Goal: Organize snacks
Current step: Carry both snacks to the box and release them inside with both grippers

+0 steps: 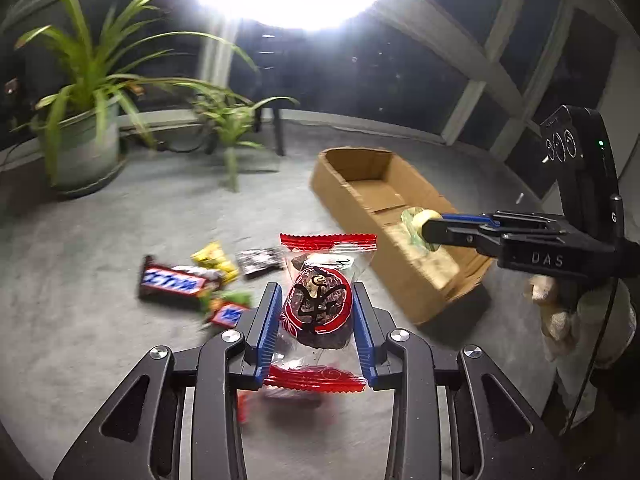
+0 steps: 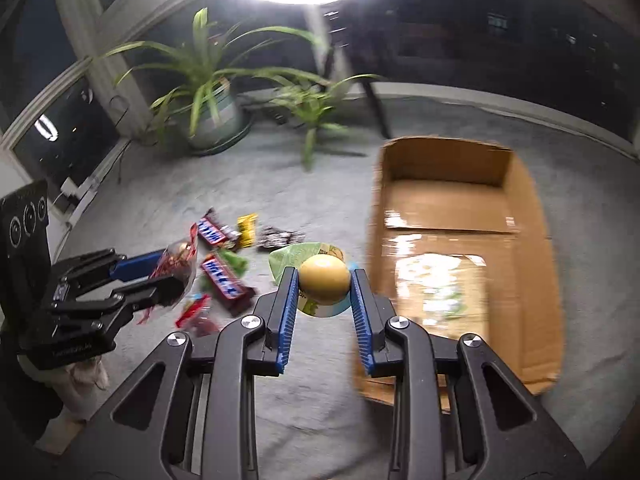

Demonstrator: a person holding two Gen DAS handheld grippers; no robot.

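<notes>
My left gripper (image 1: 316, 312) is squeezing a snack in a clear wrapper (image 1: 320, 304). The wrapper has red zigzag ends at the top and bottom, and inside is a dark brown round cake with a red ring and black writing on it. It stands up straight between the blue pads (image 1: 267, 332), up off the grey carpet (image 1: 100, 340).

My right gripper (image 2: 325, 286) is clamped on a yellow round snack (image 2: 324, 285). It is smooth and shaped like an egg, and its wrapper is green and light blue behind it. It is also up in the air, just left of the box.

The cardboard box (image 2: 536, 240) is open at about 2 o'clock in the right camera. Its floor is brown with shiny tape and a pale sticker.

More snacks lie in a pile on the carpet at about 10 o'clock from the yellow snack: two brown bars with blue letters (image 2: 224, 282), a yellow pack (image 2: 247, 230) and a black and white pack (image 2: 280, 237). Two green plants (image 2: 208, 92) stand far back.
</notes>
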